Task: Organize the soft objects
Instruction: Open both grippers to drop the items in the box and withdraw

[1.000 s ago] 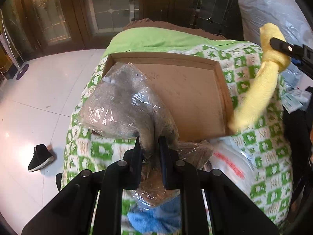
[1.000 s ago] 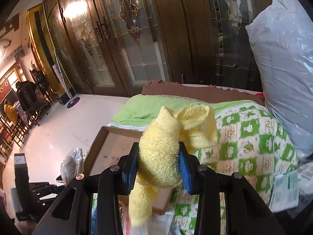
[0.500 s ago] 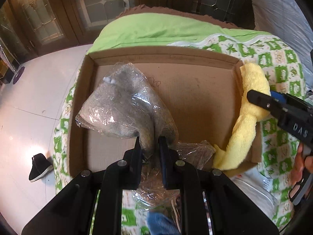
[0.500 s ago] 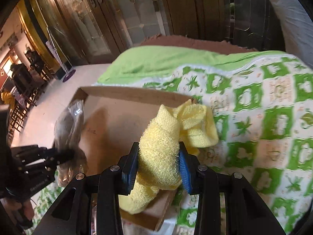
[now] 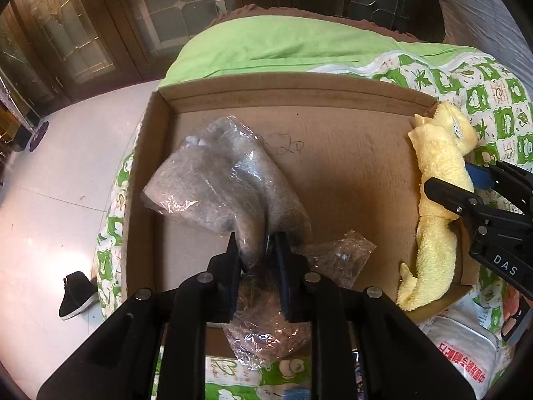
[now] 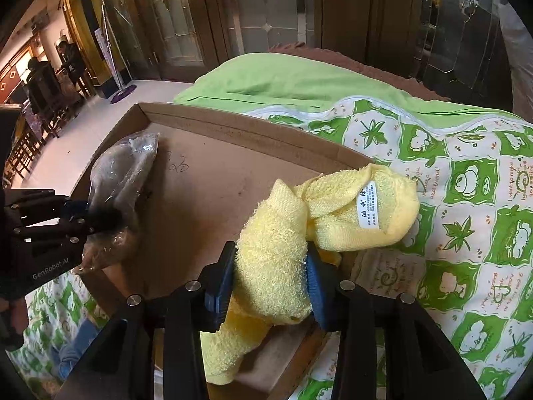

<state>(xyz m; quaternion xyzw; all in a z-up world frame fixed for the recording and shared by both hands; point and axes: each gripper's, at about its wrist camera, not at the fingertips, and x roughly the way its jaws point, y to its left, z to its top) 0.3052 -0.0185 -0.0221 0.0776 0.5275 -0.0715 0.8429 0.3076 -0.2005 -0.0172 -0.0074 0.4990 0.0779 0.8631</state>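
A shallow cardboard tray lies on a green-and-white quilt. My left gripper pinches the neck of a clear plastic bag with grey fluffy stuff inside, over the tray's left half. Its jaws are opening, and the bag still sits between the pads. My right gripper is shut on a rolled yellow towel at the tray's right wall. The towel's lower end hangs onto the tray's near right corner. The left wrist view shows the towel and the right gripper. The right wrist view shows the bag and the left gripper.
A green pillow lies behind the tray. A white printed packet and a blue cloth lie at the quilt's near edge. A black shoe sits on the white floor at left. Glass doors stand behind, and people sit far left.
Both grippers came down over the tray. The bag now hangs low over its left half, and the towel has sunk until its lower end reaches the tray's right corner.
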